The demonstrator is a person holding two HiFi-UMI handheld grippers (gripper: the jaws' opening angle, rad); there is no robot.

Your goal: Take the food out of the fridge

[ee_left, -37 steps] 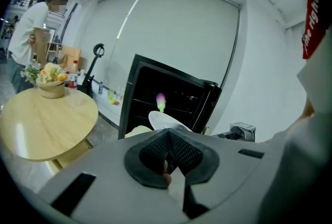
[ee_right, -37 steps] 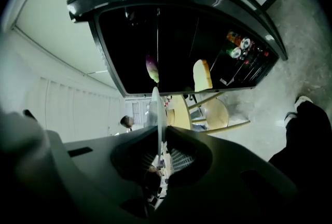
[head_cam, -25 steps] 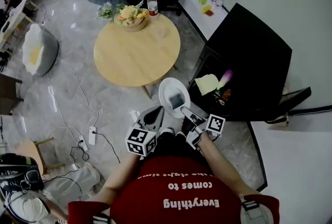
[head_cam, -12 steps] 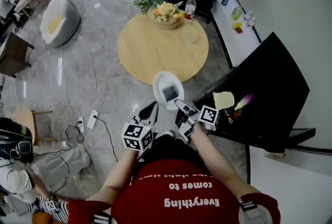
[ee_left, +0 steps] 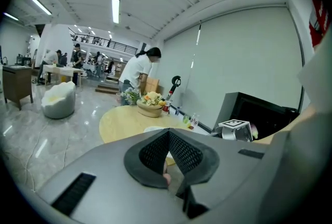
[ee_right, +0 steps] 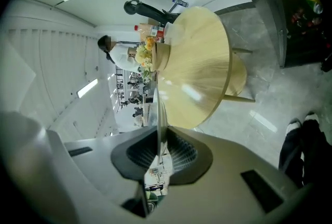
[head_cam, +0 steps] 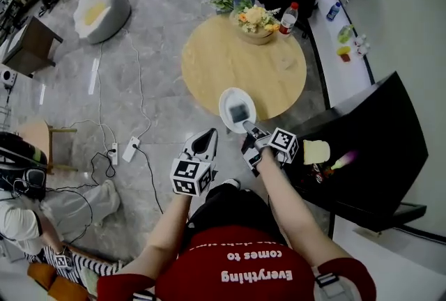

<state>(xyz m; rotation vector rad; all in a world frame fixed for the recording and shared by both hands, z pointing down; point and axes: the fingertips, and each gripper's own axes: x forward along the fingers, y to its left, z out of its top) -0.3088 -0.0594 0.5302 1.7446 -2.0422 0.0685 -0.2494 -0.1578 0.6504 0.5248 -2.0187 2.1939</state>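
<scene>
The plate (head_cam: 228, 100) hung at the table (head_cam: 209, 63) near edge.
Your left gripper (head_cam: 207, 140) was empty, jaws together; your right gripper (head_cam: 247, 129) clamped the plate's rim, food (head_cam: 239, 113) aboard, the table straight ahead, the fridge (head_cam: 380, 129) off right.

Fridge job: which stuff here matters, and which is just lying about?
Job:
- fridge, open
- food inside it
- plate, gripped by right tool
- table, likely the drop spot

Lying about:
- flower bowl
- bottle
- beanbag
- power strip
</scene>
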